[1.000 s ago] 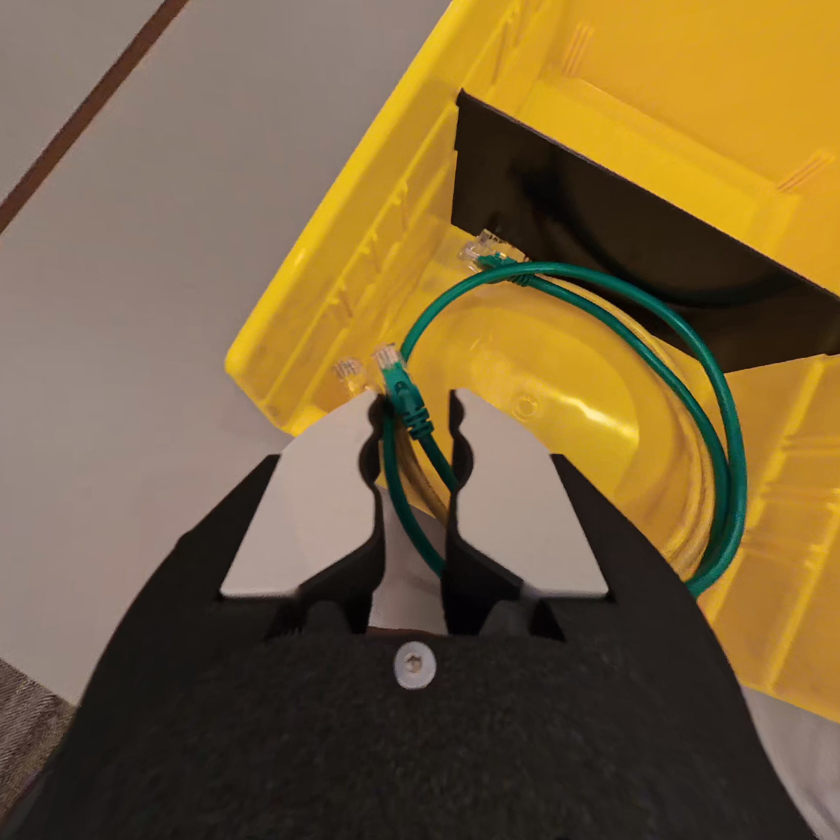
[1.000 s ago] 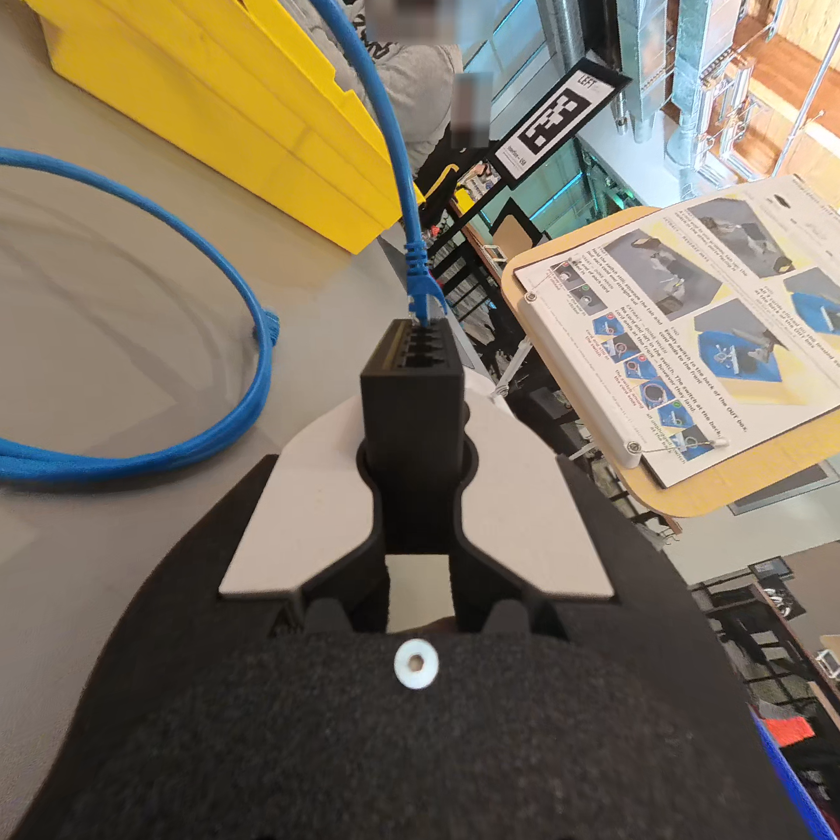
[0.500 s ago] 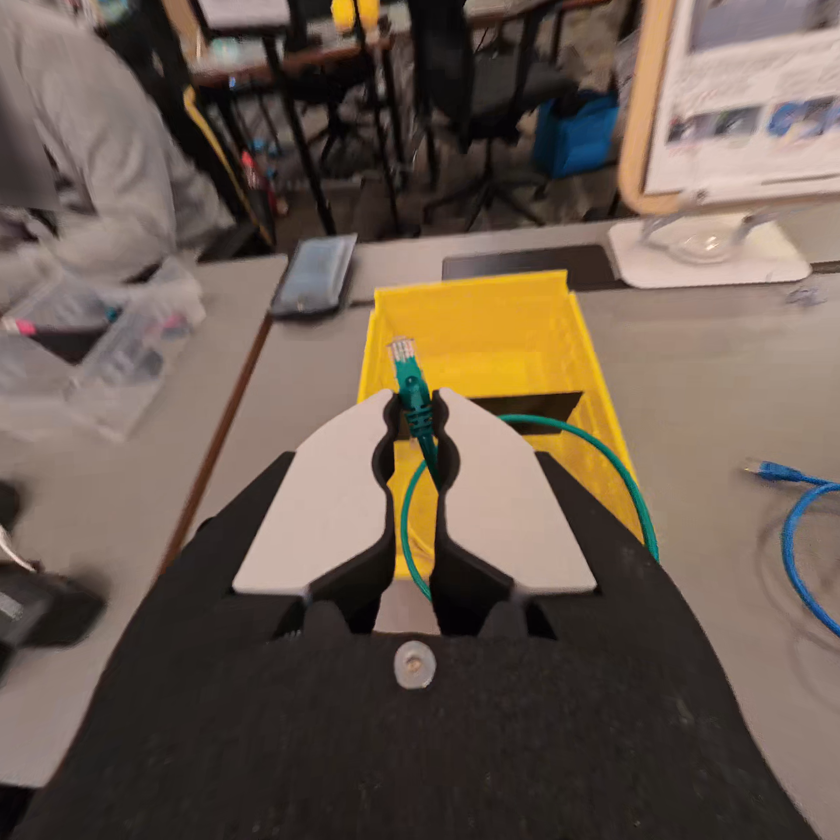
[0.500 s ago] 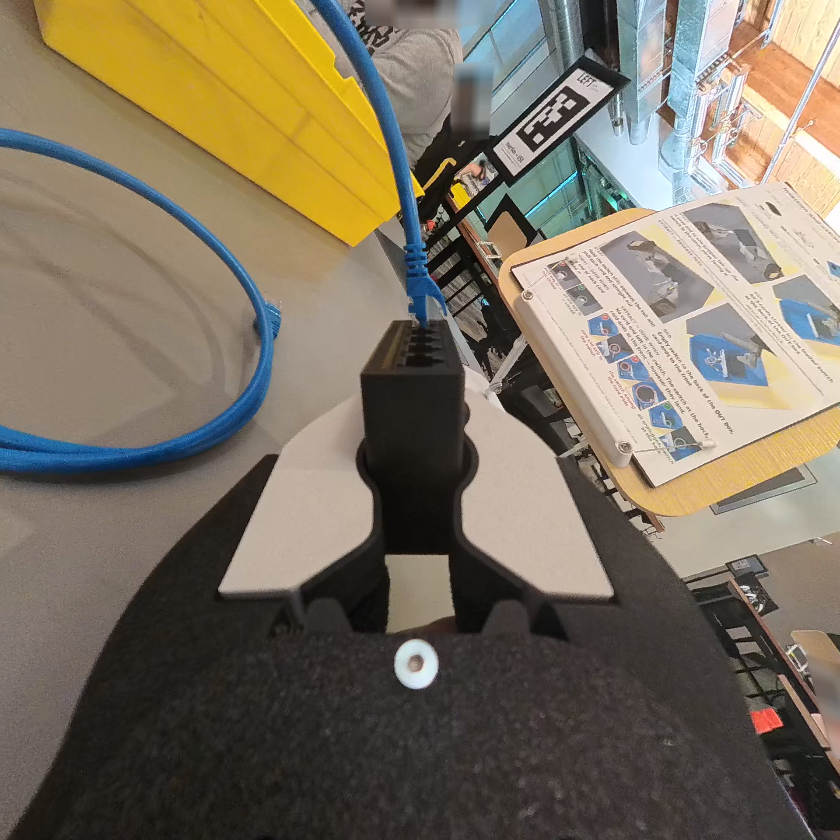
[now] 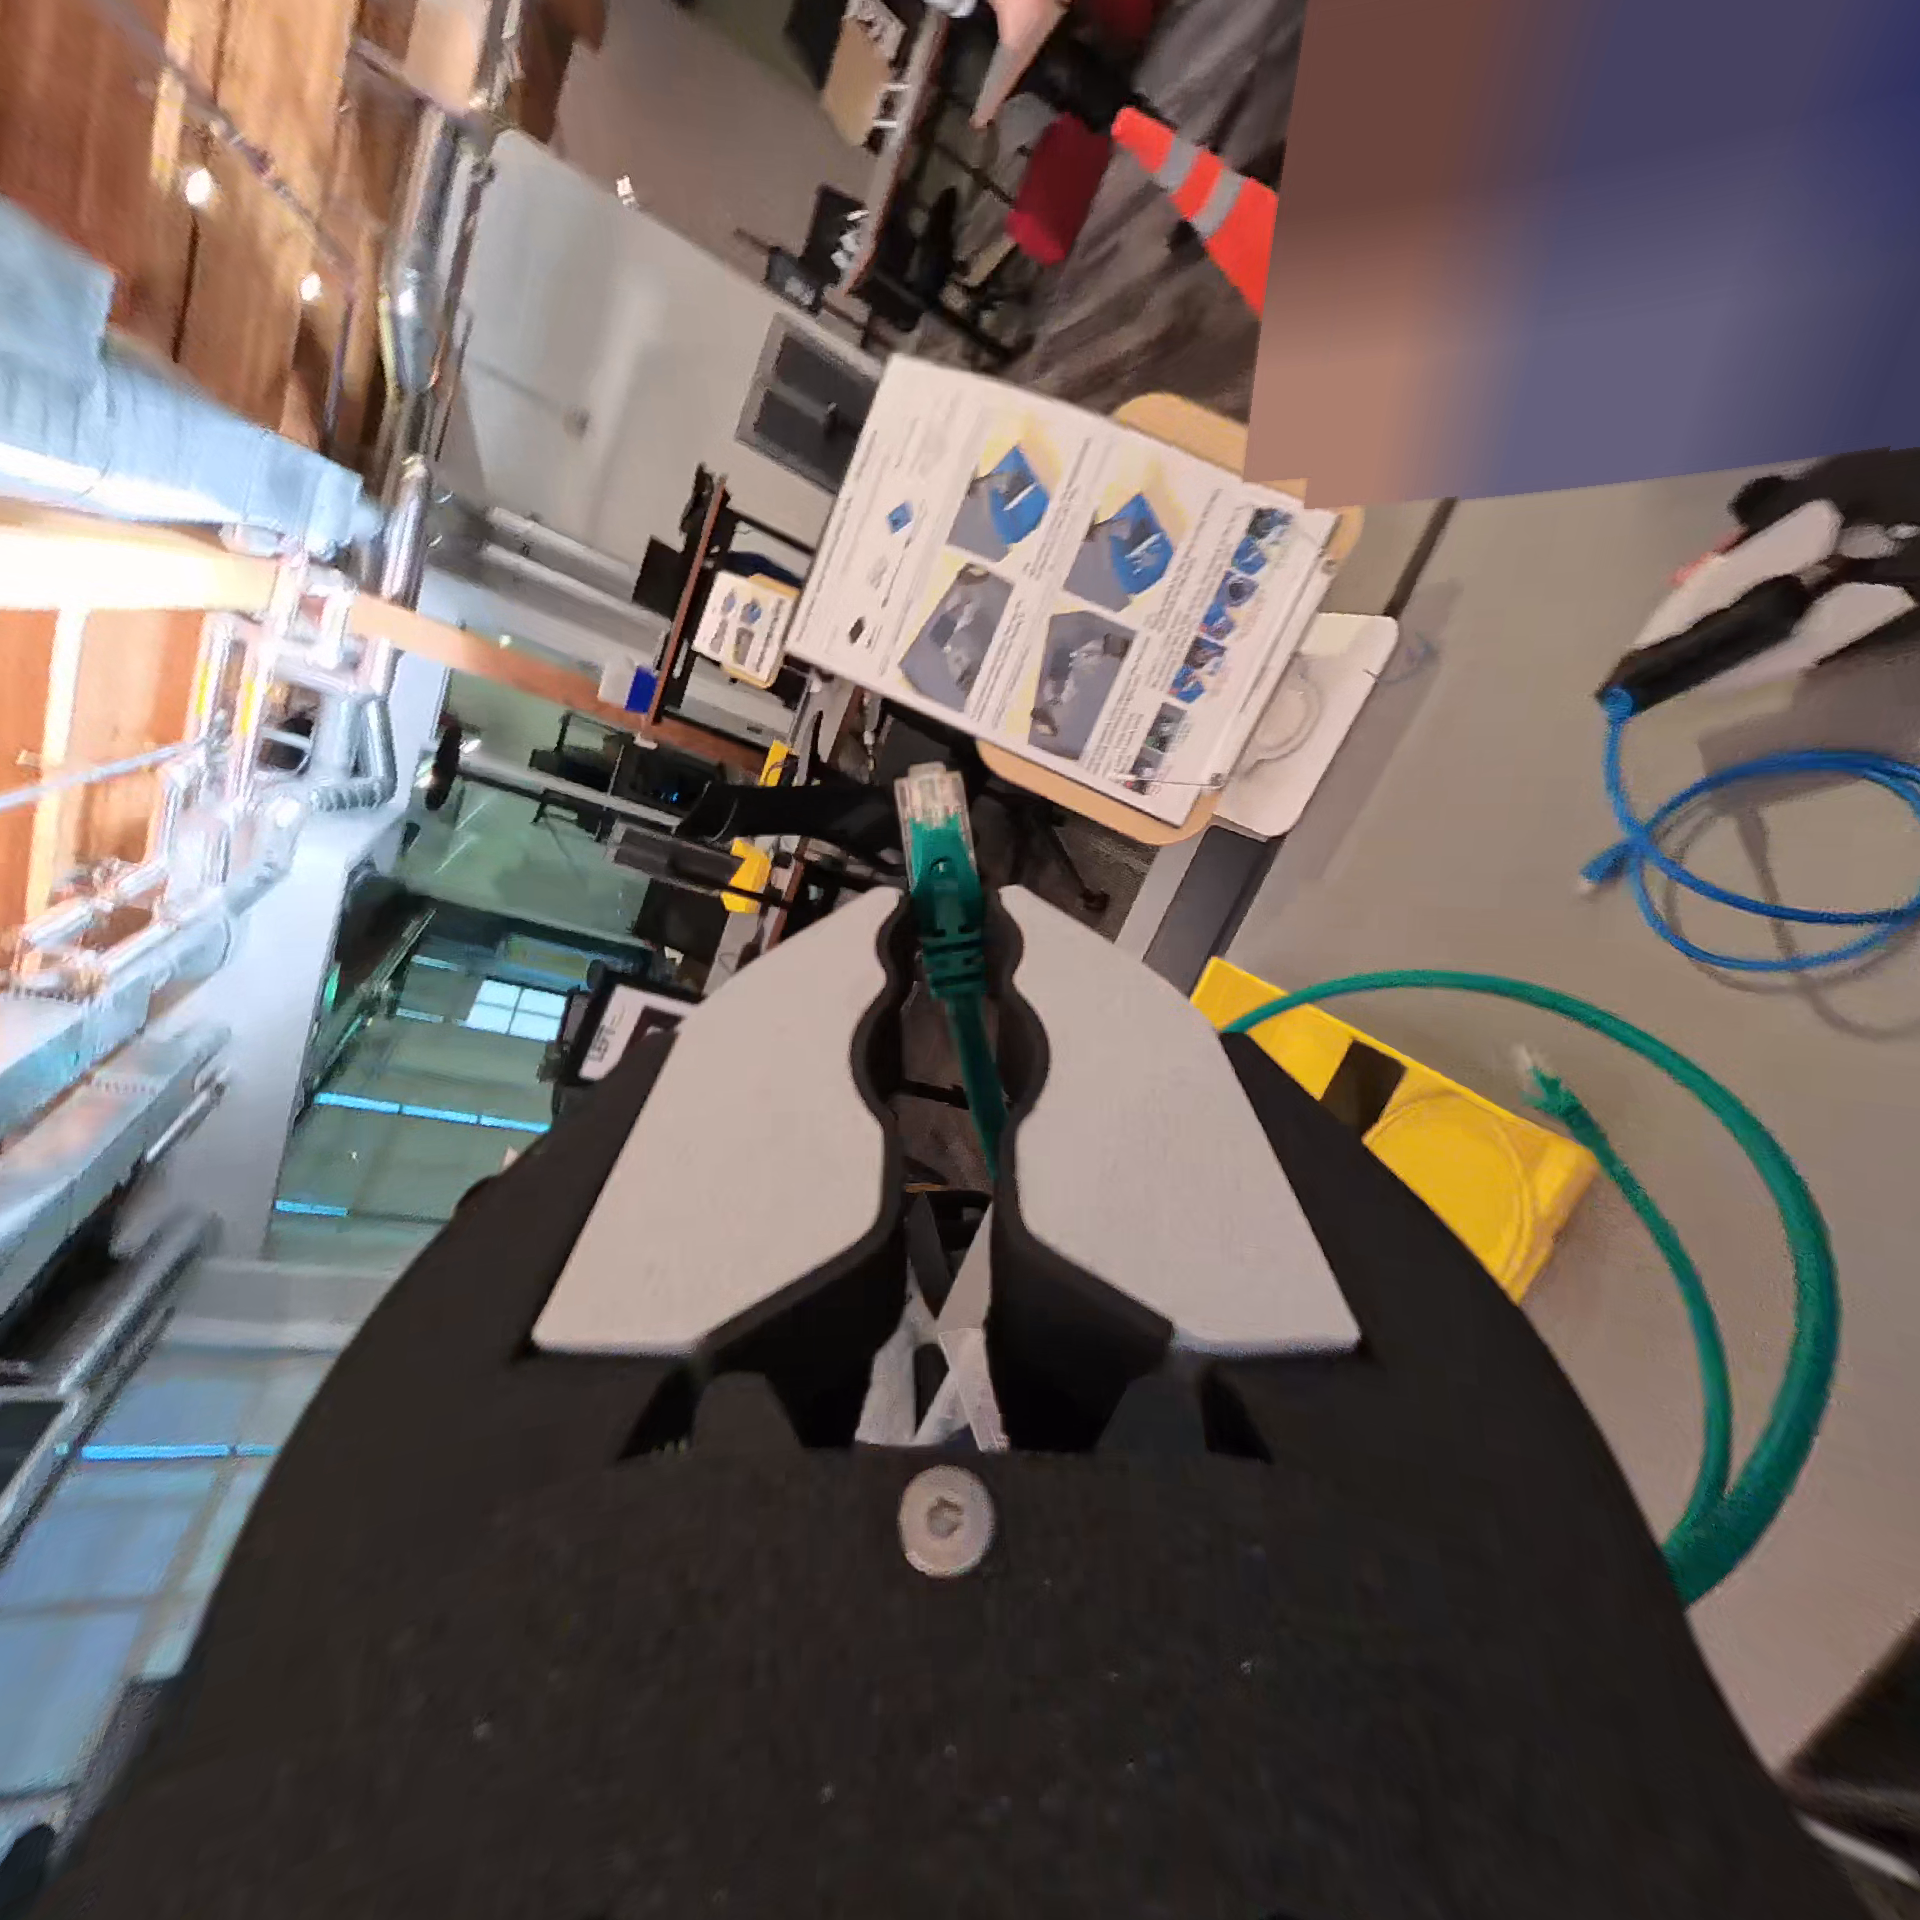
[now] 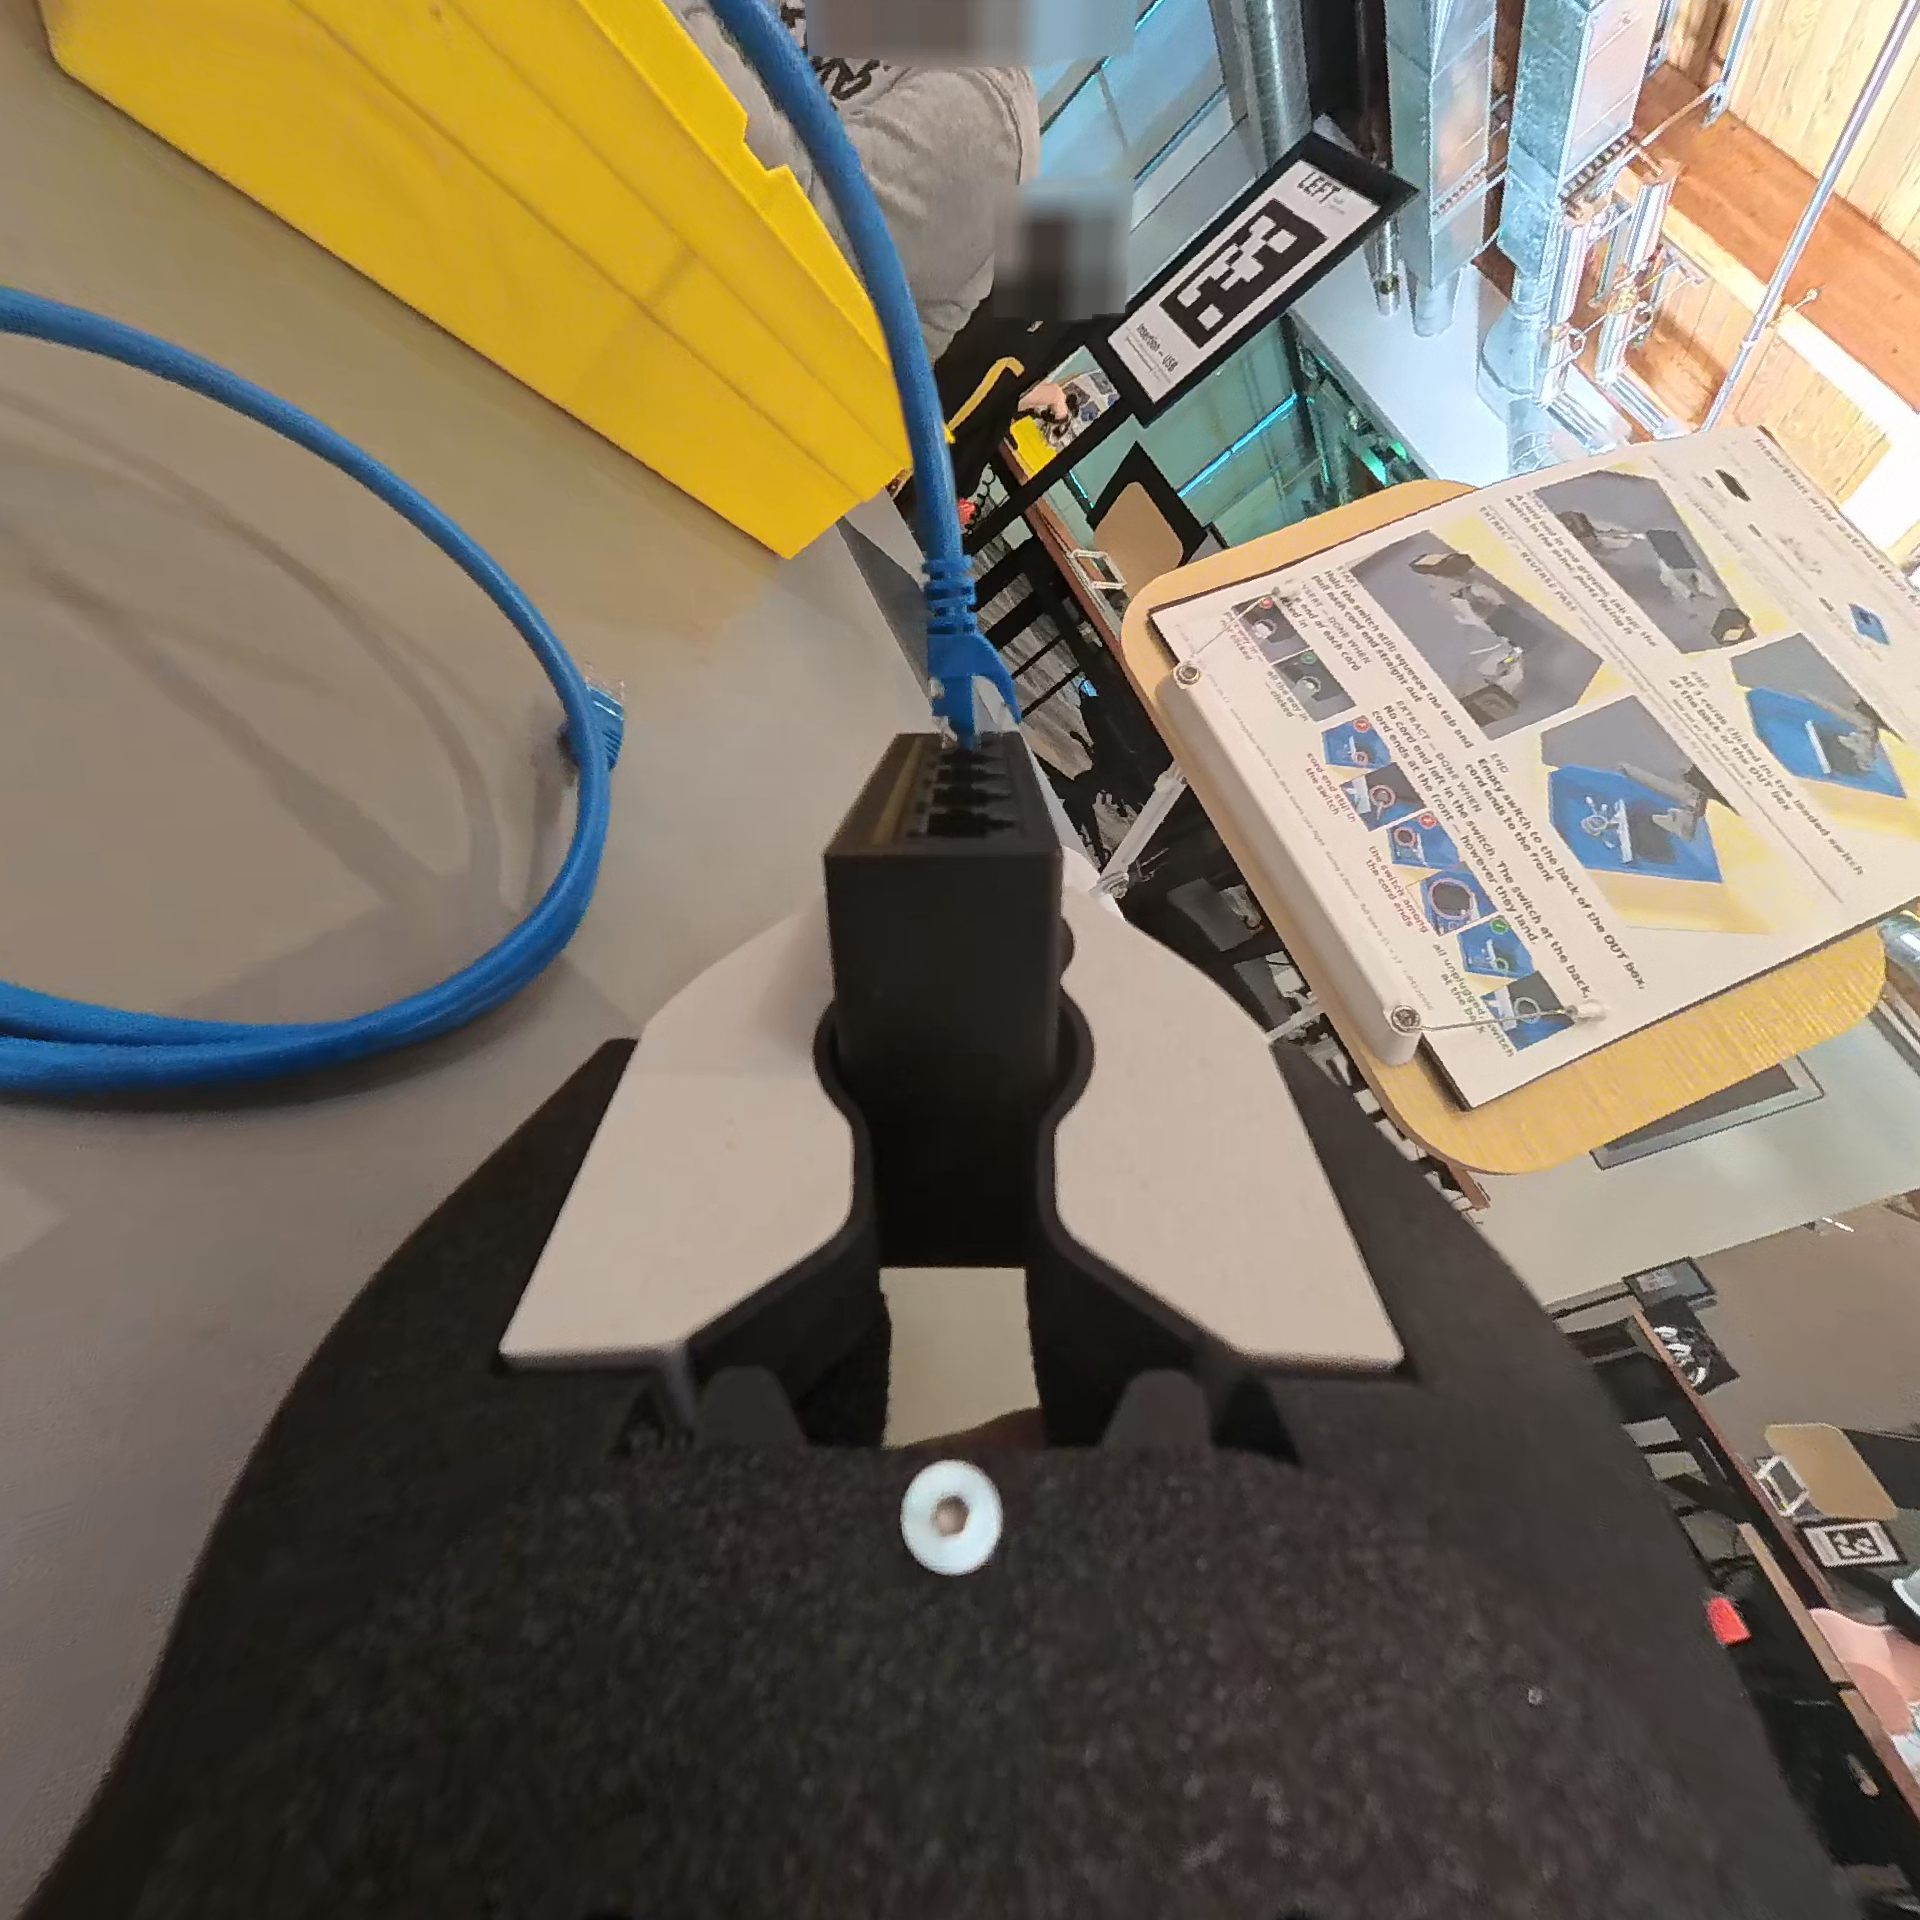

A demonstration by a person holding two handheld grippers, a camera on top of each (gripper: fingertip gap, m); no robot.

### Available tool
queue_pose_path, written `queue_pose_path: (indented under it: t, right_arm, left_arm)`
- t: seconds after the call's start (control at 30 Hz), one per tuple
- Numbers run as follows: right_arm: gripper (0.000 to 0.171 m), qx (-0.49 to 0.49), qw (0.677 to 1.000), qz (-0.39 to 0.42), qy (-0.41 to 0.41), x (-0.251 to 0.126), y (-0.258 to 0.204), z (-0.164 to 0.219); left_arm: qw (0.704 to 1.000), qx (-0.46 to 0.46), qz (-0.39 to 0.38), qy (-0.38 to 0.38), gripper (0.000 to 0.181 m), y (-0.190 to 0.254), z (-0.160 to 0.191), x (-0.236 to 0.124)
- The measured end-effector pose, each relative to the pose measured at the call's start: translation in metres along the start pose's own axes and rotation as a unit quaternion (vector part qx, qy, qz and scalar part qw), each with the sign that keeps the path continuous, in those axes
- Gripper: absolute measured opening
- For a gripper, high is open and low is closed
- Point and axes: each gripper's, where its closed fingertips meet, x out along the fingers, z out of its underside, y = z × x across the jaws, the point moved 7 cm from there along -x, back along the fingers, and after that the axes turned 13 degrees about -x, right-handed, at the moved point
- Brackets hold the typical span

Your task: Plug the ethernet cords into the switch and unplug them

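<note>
Left wrist view: the left gripper (image 5: 948, 914) has its fingers clenched on the green cord (image 5: 1766, 1247) just behind its plug; the rest loops over the grey counter (image 5: 1455, 883) beside a yellow bin (image 5: 1455, 1153).

Right wrist view: the right gripper (image 6: 951, 997) clamps the black switch (image 6: 940, 935), a blue cord (image 6: 894, 312) plugged in, near the counter's far edge.

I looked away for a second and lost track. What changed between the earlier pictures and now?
The left gripper closed on the green cord's plug inside the yellow bin, lifted it out and swung it up, rolled sideways; the green cord now trails over the table. Unchanged: the right gripper stays shut on the black switch, with the blue cord plugged in at one end.
</note>
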Motion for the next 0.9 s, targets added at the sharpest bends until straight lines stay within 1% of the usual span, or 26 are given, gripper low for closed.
queue_pose_path:
  t: [0.07, 0.1, 0.17, 0.23, 0.3, 0.37, 0.43, 0.5, 0.6, 0.7, 0.8, 0.9]
  right_arm:
    - [0.031, 0.001, 1.000, -0.001, -0.001, 0.000, 0.000, 0.000]
    - [0.030, 0.001, 1.000, 0.000, -0.001, 0.001, 0.000, 0.000]
    - [0.031, 0.000, 1.000, 0.000, -0.002, 0.001, 0.000, 0.000]
    - [0.031, -0.007, 1.000, 0.004, -0.002, 0.001, 0.000, 0.000]
    - [0.031, -0.014, 1.000, 0.005, -0.001, 0.001, -0.001, -0.001]
    - [0.030, -0.025, 1.000, 0.009, -0.001, 0.001, -0.002, -0.001]
    - [0.030, -0.035, 0.999, 0.008, -0.003, 0.002, -0.004, -0.002]
    - [0.030, -0.049, 0.999, 0.009, -0.006, 0.003, -0.005, -0.002]
    - [0.030, -0.064, 0.998, 0.009, -0.011, 0.004, -0.008, -0.003]
    - [0.030, -0.083, 0.996, 0.006, -0.015, 0.006, -0.012, -0.004]
    - [0.030, -0.092, 0.996, 0.005, -0.014, 0.006, -0.014, -0.006]
    - [0.030, -0.093, 0.996, 0.005, -0.010, 0.006, -0.014, -0.006]
  left_arm:
    - [0.999, 0.029, 0.025, -0.008, 0.012, 0.015, -0.015, -0.006]
    - [0.998, 0.038, 0.041, -0.014, 0.012, 0.025, -0.015, -0.001]
    - [0.994, 0.031, 0.103, -0.025, 0.012, 0.051, -0.006, 0.020]
    - [0.984, 0.006, 0.172, -0.032, 0.012, 0.082, 0.015, 0.056]
    - [0.969, -0.030, 0.239, -0.044, 0.012, 0.118, 0.044, 0.101]
    - [0.949, -0.060, 0.300, -0.078, 0.012, 0.157, 0.075, 0.148]
    - [0.918, -0.088, 0.373, -0.104, 0.012, 0.199, 0.099, 0.191]
    - [0.891, -0.087, 0.423, -0.141, 0.012, 0.241, 0.118, 0.231]
    - [0.868, -0.069, 0.452, -0.193, 0.012, 0.288, 0.131, 0.279]
    - [0.868, -0.082, 0.423, -0.248, 0.012, 0.310, 0.133, 0.320]
    - [0.860, -0.103, 0.414, -0.280, 0.012, 0.321, 0.135, 0.341]
    - [0.849, -0.102, 0.427, -0.293, 0.012, 0.324, 0.137, 0.347]
